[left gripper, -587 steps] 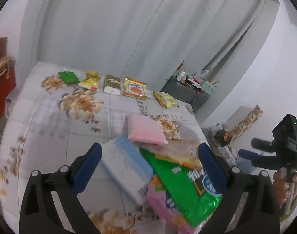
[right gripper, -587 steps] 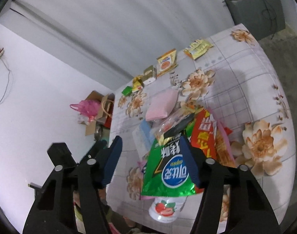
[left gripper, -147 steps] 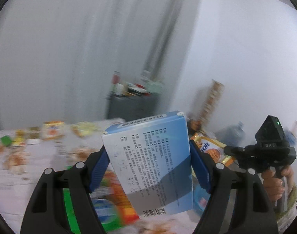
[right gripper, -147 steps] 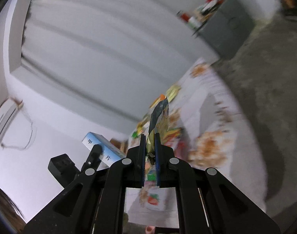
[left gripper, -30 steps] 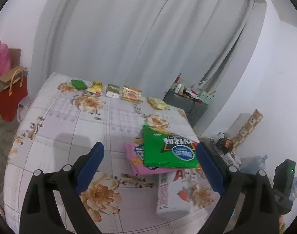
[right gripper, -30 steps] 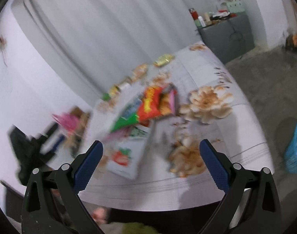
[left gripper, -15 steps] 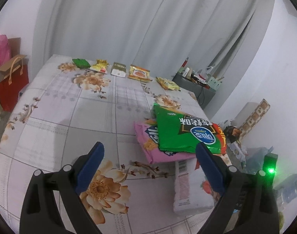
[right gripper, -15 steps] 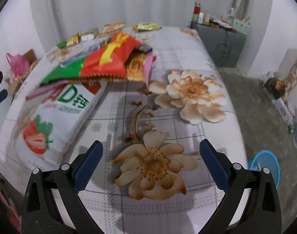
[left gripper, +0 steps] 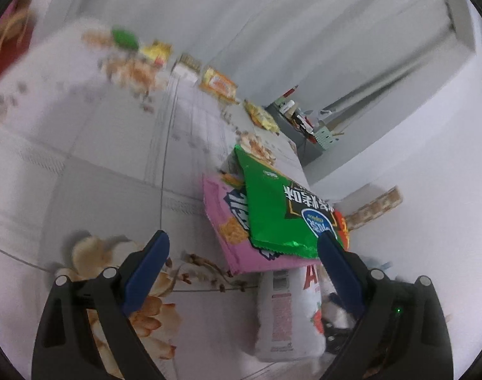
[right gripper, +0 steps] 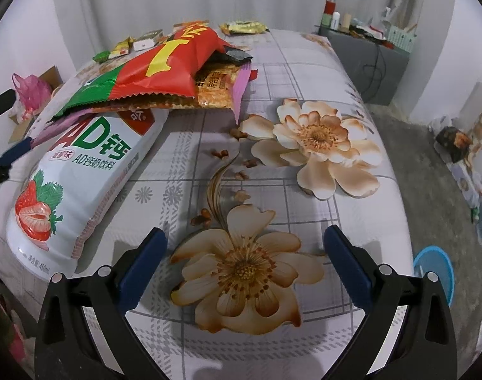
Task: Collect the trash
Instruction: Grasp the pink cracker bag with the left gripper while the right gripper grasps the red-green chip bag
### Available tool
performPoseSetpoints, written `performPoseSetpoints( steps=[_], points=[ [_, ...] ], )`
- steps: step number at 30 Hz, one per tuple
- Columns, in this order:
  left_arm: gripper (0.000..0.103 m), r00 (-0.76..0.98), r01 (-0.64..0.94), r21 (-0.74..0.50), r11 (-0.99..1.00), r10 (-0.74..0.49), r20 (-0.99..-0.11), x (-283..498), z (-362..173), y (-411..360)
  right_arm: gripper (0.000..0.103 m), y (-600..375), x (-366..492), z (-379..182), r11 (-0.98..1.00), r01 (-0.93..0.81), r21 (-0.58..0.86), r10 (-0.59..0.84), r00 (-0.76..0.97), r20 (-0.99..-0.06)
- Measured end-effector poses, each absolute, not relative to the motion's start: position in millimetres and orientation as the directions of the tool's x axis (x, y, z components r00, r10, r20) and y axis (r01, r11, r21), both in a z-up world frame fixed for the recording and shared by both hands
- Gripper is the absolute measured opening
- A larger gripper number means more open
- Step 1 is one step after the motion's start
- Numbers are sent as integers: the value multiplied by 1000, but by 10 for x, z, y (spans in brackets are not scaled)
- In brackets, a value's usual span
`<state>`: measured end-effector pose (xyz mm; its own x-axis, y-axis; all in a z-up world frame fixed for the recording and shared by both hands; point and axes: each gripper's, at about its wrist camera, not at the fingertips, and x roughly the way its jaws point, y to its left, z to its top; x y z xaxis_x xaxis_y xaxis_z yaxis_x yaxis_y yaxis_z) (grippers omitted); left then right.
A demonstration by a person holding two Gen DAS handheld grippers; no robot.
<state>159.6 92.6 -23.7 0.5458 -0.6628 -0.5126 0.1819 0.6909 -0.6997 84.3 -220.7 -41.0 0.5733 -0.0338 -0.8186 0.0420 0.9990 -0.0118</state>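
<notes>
With both tongs spread wide and empty, the left tongs (left gripper: 242,255) should close on the near edge of the green snack bag (left gripper: 279,209) topping the wrapper pile on the flowered tabletop (right gripper: 304,72), lifting it alone.

Left gripper (left gripper: 242,253), right gripper (right gripper: 245,250) agape, empty.

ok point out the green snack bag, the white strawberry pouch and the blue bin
green snack bag (left gripper: 272,209), left wrist view, middle of its printed face
white strawberry pouch (right gripper: 82,171), right wrist view, on the green lettering at its middle
blue bin (right gripper: 439,269), right wrist view, its rim, on the floor
</notes>
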Motion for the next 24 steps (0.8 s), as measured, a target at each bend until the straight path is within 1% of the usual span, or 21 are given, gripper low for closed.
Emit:
performPoseSetpoints(
  steps=[1, 3, 6, 8, 11, 13, 14, 15, 16, 17, 18, 20, 21, 22, 23, 24],
  points=[
    [88, 530, 169, -722, 671, -680, -507, 1654, -279, 940, 95, -2204, 830, -408, 999, 42, -11, -34, 574, -818],
    [81, 495, 116, -773, 624, -711, -500, 1788, -388, 974, 95, -2199, 818, -410, 999, 40, -12, -33, 573, -819],
    [76, 469, 68, -811, 582, -735, -489, 1908, -489, 979, 95, -2224, 846, -356, 999, 32, 7, -12, 563, -826],
    [70, 459, 49, -828, 559, -749, -479, 1972, -540, 971, 95, -2298, 870, -234, 997, 34, 66, 34, 582, -812],
    [62, 437, 34, -849, 527, -772, -462, 2029, -588, 939, 95, -2476, 864, 73, 987, 45, 156, 91, 644, -759],
    [57, 425, 40, -856, 515, -785, -452, 2047, -594, 900, 92, -2608, 879, 273, 969, 41, 244, 151, 684, -714],
    [53, 421, 44, -858, 512, -788, -449, 2054, -597, 895, 90, -2692, 910, 373, 947, 29, 321, 211, 697, -685],
    [51, 418, 49, -860, 508, -793, -444, 2056, -597, 881, 88, -2746, 941, 422, 926, 21, 376, 254, 701, -666],
    [49, 416, 52, -861, 507, -794, -442, 2060, -598, 875, 86, -2827, 1006, 475, 886, 10, 463, 324, 701, -636],
    [44, 415, 59, -859, 509, -795, -443, 2060, -596, 858, 81, -2891, 1085, 501, 846, 6, 532, 380, 693, -612],
    [40, 415, 64, -856, 513, -794, -445, 2060, -595, 842, 79, -2947, 1154, 503, 807, 9, 591, 426, 684, -593],
    [35, 414, 74, -852, 518, -793, -446, 2055, -594, 830, 71, -3038, 1353, 439, 705, 39, 708, 521, 649, -554],
    [32, 415, 80, -851, 520, -793, -445, 2050, -590, 823, 69, -3086, 1463, 364, 651, 69, 756, 561, 627, -540],
    [31, 417, 86, -847, 524, -791, -447, 2046, -585, 819, 66, -3097, 1531, 317, 627, 90, 774, 577, 614, -538],
    [26, 418, 91, -844, 529, -789, -449, 2044, -577, 816, 61, -3106, 1615, 252, 608, 115, 785, 587, 601, -543],
    [24, 419, 98, -840, 534, -788, -452, 2044, -568, 811, 59, -3103, 1685, 201, 601, 139, 787, 588, 590, -553]
  ],
)
